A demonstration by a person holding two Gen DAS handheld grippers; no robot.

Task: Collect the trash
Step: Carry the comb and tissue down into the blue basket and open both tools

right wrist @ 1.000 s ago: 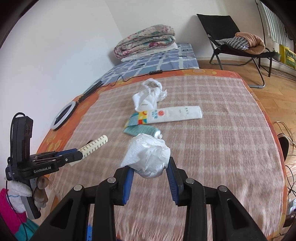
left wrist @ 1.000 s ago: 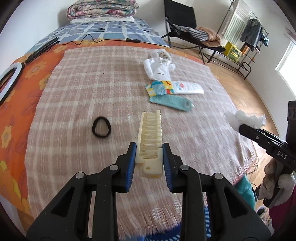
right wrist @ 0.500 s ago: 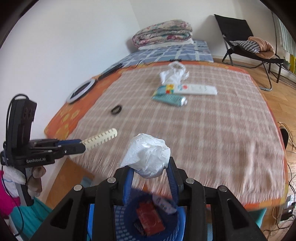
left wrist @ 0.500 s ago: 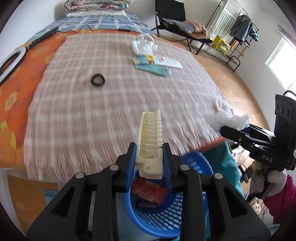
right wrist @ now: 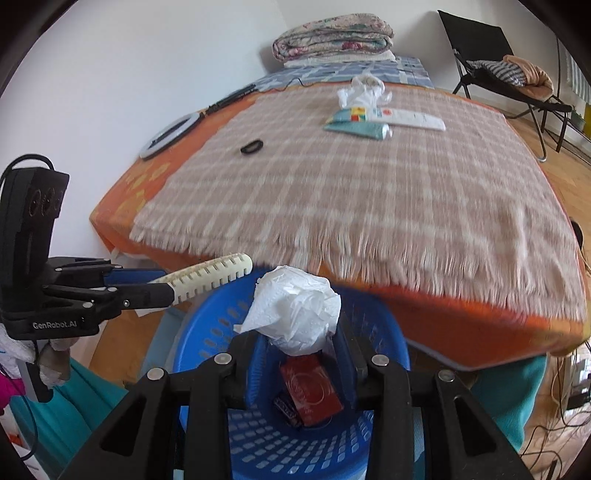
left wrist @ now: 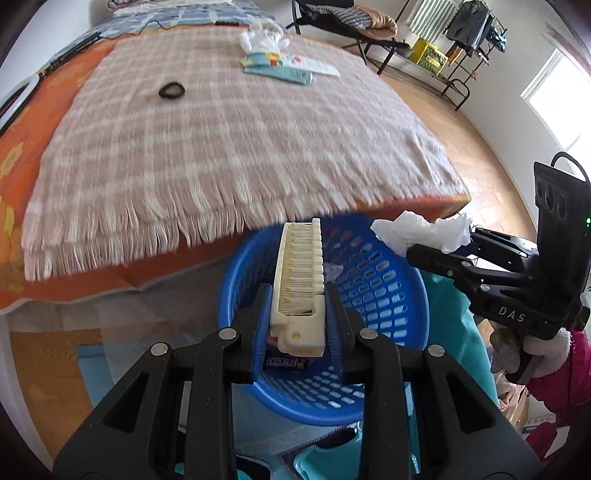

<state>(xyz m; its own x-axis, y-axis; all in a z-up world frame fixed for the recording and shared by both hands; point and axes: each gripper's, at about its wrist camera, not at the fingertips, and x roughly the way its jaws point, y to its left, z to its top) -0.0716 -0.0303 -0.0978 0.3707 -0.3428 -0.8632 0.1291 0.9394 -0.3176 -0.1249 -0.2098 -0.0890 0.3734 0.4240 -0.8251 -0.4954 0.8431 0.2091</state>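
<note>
Left tool [left wrist: 297,325] clamped on cream comb [left wrist: 300,273], right tool [right wrist: 297,350] clamped on crumpled tissue [right wrist: 295,314]; both over blue basket [right wrist: 207,332]. Risk: long comb catches 12 o'clock rim, tips out.

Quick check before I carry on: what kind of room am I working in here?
Most likely a bedroom in a home. A bed fills the view, with a checked fringed blanket spread over it and folded quilts stacked at its far end. A folding chair with clothes on it stands on the wooden floor.
</note>
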